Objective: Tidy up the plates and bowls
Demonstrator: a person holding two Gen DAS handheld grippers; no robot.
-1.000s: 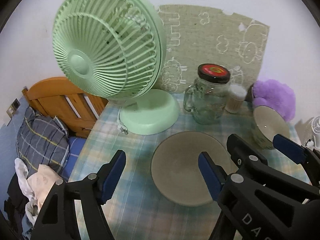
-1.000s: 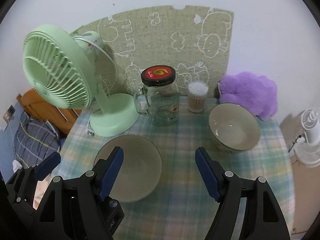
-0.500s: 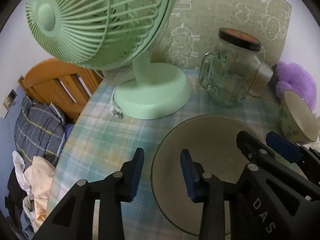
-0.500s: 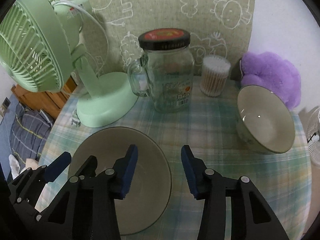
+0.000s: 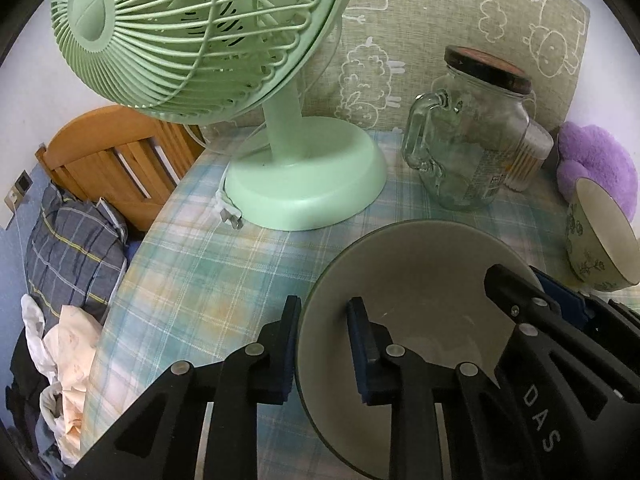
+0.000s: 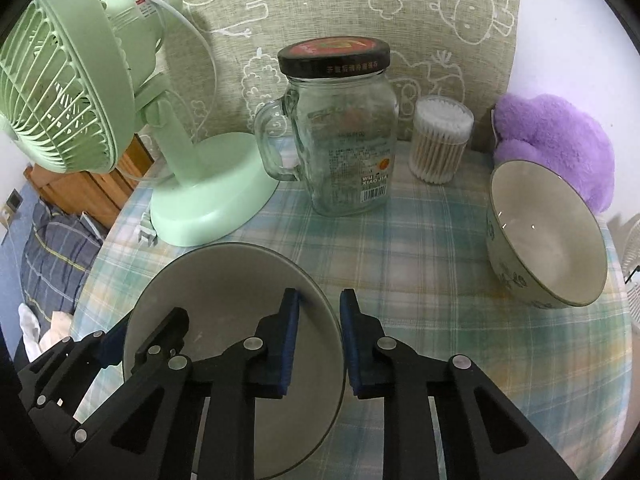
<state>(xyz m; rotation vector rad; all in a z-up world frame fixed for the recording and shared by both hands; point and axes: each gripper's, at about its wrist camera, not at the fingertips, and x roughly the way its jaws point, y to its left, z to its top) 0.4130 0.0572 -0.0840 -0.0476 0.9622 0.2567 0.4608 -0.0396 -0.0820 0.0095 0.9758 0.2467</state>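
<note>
— Where does the plate (image 6: 224, 300) lie from you?

— Flat on the desk (image 6: 420, 248), between my two grippers. My left gripper (image 5: 322, 350) straddles its left rim, my right gripper (image 6: 318, 340) its right rim; both jaws are narrowed but not yet pinching.

— And the bowl (image 6: 544, 236)?

— Well right, nearer my right.

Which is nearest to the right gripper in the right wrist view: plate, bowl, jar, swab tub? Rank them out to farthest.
From the right gripper:
1. Plate: its right rim sits between the fingers.
2. Bowl: ahead to the right, on the cloth.
3. Jar: straight ahead, mid-table.
4. Swab tub: right of the jar, set slightly further back by the wall mat.
</note>
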